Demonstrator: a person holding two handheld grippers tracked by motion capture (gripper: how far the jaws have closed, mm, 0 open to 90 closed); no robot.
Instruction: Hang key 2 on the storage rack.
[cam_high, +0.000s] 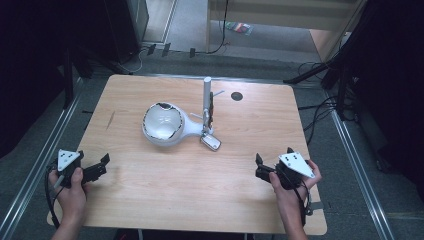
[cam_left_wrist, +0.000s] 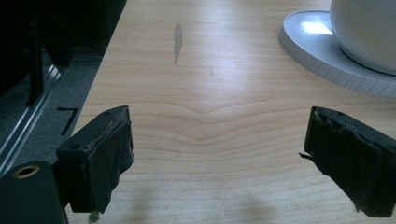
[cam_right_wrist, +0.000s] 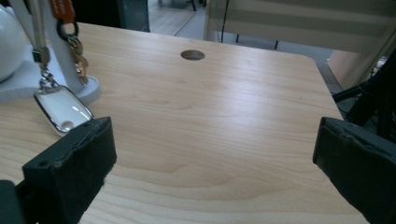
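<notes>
My left gripper (cam_high: 98, 170): released, jaws wide, near the table's (cam_high: 150, 200) left edge.
My right gripper (cam_high: 261, 167): released too (nothing between the jaws).
White stand (cam_high: 172, 125): mid-table, well apart from both.
Key tag (cam_right_wrist: 63, 109): hanging at the stand's post, resting on wood.

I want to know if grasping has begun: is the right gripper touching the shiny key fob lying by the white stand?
Apart. The high view shows bare table between the right gripper and the key fob.
</notes>
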